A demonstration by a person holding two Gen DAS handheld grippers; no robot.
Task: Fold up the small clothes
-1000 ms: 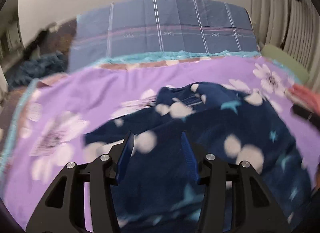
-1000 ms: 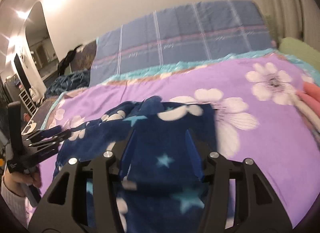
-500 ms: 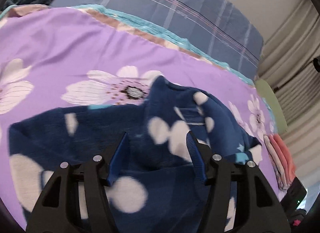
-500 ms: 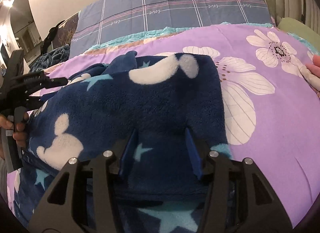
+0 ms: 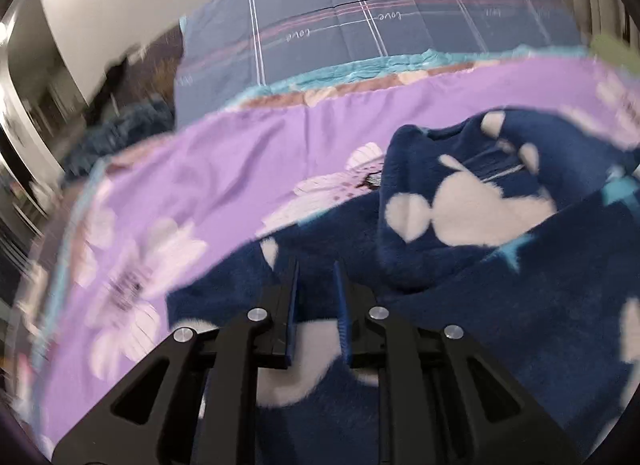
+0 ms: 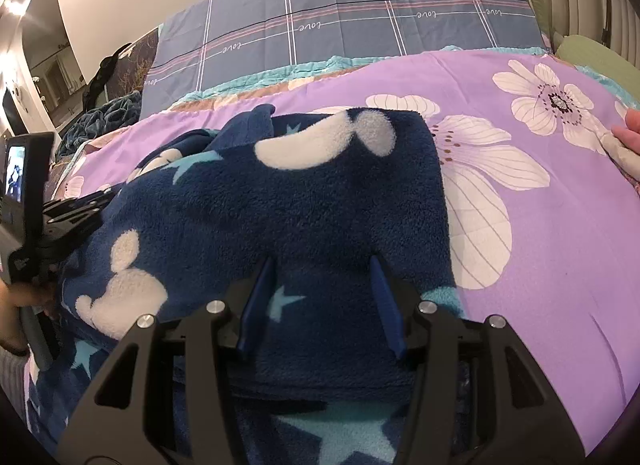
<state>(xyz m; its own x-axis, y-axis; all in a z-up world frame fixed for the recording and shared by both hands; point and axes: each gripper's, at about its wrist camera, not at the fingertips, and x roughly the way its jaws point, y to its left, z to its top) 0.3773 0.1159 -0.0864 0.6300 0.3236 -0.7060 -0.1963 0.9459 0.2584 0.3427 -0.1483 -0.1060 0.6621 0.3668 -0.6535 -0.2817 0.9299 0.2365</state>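
- The fleece (image 5: 500, 305), navy with white and teal shapes, is lying rumpled on the purple sheet (image 5: 240, 169) in the left wrist view, and we are working at its near-left edge.
- We are looking along the left gripper (image 5: 316, 277): its jaws have just been closing and are standing narrow, with fleece pile filling the slot between them. They appear to be pinching a fold of the edge, though we are judging that from a blurred frame.
- Beyond it, a doubled-over hump with a big white patch is sitting up high, so the garment is lying uneven.
- In the right wrist view the fleece (image 6: 300, 205) is spreading across the near half of the sheet (image 6: 560, 225), its right edge running straight down beside a printed flower.
- The right gripper (image 6: 322, 277) is resting low over the cloth with its jaws standing about half apart. Cloth is lying between the pads, but we are seeing no pinch.
- The left gripper (image 6: 76, 205) is showing at the far left, at the garment's other side.
- What we are worrying about: the thick pile may be slipping from a shallow left pinch, or one jaw may be catching the sheet underneath. With only one side gripped, any lift would be dragging the fleece askew and deepening the bunching.
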